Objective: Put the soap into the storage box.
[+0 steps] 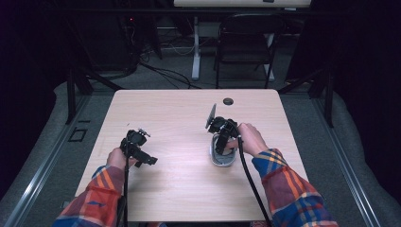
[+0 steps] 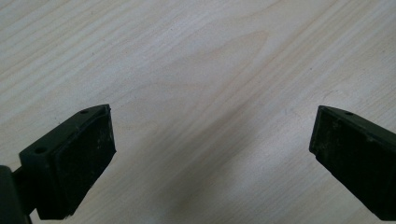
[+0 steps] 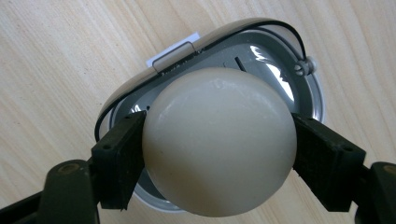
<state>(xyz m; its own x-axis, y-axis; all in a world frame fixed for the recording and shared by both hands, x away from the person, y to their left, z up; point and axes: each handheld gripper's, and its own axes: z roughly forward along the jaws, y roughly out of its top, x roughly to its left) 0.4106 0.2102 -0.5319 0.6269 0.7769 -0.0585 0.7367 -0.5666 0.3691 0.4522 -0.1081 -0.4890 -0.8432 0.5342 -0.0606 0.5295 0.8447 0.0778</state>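
At the lower left of the high view the left gripper (image 1: 150, 161) rests low over the wooden table (image 1: 179, 189), its jaws spread wide with only bare wood between them, forearm in a plaid sleeve (image 1: 94, 194) coming up from the bottom edge. Right of centre sits a grey oval dish (image 1: 222, 158) with a shiny inside. The right gripper (image 3: 219, 149) points down into it, its pads clamped on either side of a cream-white egg (image 3: 219, 140), held just above the dish's (image 3: 280, 70) bowl; whether the egg touches it I can't tell.
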